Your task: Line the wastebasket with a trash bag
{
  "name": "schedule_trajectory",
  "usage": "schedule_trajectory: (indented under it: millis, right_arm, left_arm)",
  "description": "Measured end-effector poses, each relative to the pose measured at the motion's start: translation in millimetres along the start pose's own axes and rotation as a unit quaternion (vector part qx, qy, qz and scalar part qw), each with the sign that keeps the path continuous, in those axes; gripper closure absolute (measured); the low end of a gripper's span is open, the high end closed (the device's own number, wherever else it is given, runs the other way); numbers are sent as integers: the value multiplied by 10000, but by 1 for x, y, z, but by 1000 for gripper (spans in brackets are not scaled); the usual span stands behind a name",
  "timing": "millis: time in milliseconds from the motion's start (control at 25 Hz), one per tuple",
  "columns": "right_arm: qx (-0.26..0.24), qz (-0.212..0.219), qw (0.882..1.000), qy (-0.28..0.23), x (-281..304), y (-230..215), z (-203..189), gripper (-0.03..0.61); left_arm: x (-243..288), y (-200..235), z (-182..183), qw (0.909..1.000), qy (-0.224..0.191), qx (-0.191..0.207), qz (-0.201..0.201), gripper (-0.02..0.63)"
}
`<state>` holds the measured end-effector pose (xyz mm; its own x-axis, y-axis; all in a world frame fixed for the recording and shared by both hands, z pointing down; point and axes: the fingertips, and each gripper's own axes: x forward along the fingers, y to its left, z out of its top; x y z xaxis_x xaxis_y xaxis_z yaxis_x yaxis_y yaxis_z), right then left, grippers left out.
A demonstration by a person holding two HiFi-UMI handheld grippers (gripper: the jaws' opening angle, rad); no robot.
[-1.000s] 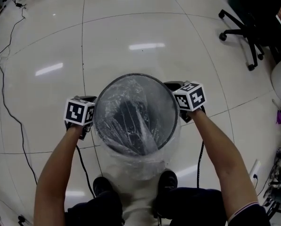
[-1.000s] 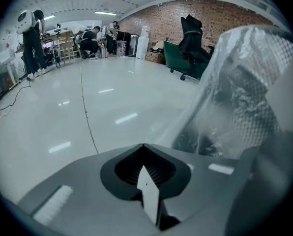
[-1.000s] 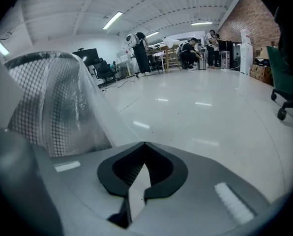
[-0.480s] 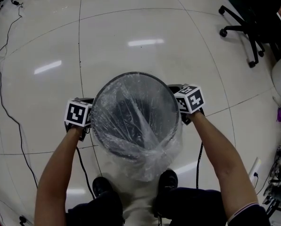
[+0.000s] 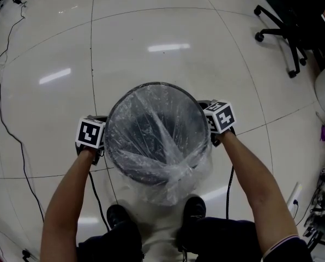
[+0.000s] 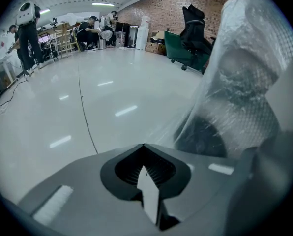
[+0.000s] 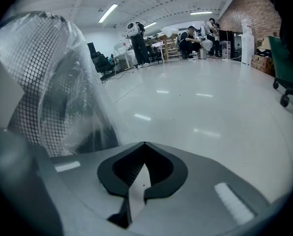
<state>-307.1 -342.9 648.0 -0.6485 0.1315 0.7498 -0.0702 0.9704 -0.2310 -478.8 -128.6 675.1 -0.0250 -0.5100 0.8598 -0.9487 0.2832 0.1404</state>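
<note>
Left gripper (image 6: 143, 146) and right gripper (image 7: 144, 144) both clenched, I judge each on the hem of the clear plastic trash bag (image 5: 168, 146), left and right of the round black mesh wastebasket (image 5: 151, 84) on the glossy white floor (image 5: 151, 31). Bag inside, hem over rim. Left to do: tug down, smooth the bunched near side.

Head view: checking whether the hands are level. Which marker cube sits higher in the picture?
The right cube, beside the wastebasket's right edge; the left cube, on the opposite side, sits visibly lower.
</note>
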Motion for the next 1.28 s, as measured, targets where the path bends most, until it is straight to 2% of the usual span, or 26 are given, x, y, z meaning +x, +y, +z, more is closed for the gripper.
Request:
schedule_trajectory:
  millis: [400, 480, 560, 720, 840, 1280]
  right_arm:
    - [173, -101, 9998, -77, -2, -3, 5, 575]
    - [289, -118, 9994, -138, -4, -5, 7, 541]
    - [414, -127, 9989, -191, -6, -7, 8, 489]
    - [510, -123, 9982, -275, -14, -10, 11, 474]
    - [627, -8, 9971, -426, -23, -5, 21, 459]
    - [597, -131, 9942, -887, -83, 2, 59, 446]
  left_arm:
    - [-4, 2, 7, 9990, -206, -388, -37, 601]
    - [-6, 4, 8, 9983, -270, -513, -52, 598]
    - [-9, 7, 11, 9972, -386, -634, -80, 558]
    - [-19, 7, 21, 9938, -665, -867, -216, 521]
    - [-30, 5, 28, 9924, -803, -889, -281, 492]
    - [-92, 6, 52, 9897, -1233, -726, -83, 491]
